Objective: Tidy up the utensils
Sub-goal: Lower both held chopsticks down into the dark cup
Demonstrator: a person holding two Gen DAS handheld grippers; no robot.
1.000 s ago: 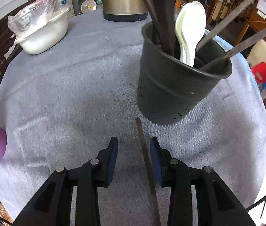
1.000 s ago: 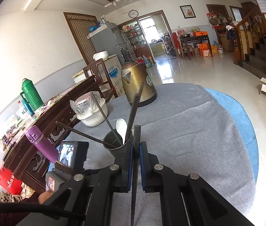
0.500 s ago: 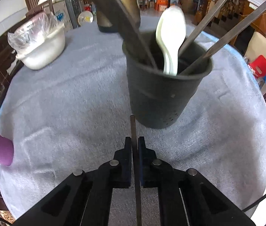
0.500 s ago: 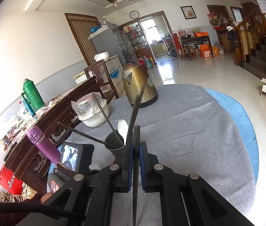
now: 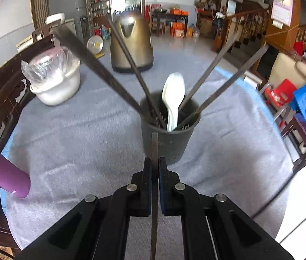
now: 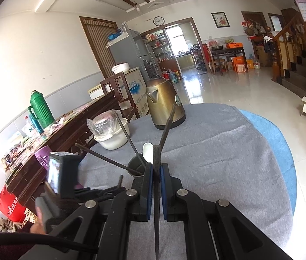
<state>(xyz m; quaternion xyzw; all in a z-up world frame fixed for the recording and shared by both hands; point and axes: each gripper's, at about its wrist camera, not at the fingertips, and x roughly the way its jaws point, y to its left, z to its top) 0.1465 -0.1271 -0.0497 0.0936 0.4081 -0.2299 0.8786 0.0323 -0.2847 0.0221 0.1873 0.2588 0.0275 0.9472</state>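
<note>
Your left gripper is pressed tight on a thin dark metal chopstick, which runs straight out between the black pads and ends just in front of the dark grey perforated utensil holder. You hold it clear of the grey cloth-covered round table. The holder stands upright on that cloth and carries 4 more dark metal sticks, fanned outward, plus a white plastic spoon standing bowl-up near the middle.

Your right gripper is likewise pinching a second dark chopstick between its blue-lined pads, and its tip points up and forward, in line with the holder's rim in that view. Whether the tip is over the opening or short of it cannot be told.

Behind the holder sit a brass-coloured electric kettle and a white bowl covered with clear plastic film. A purple cylindrical bottle lies at the table's left edge.
</note>
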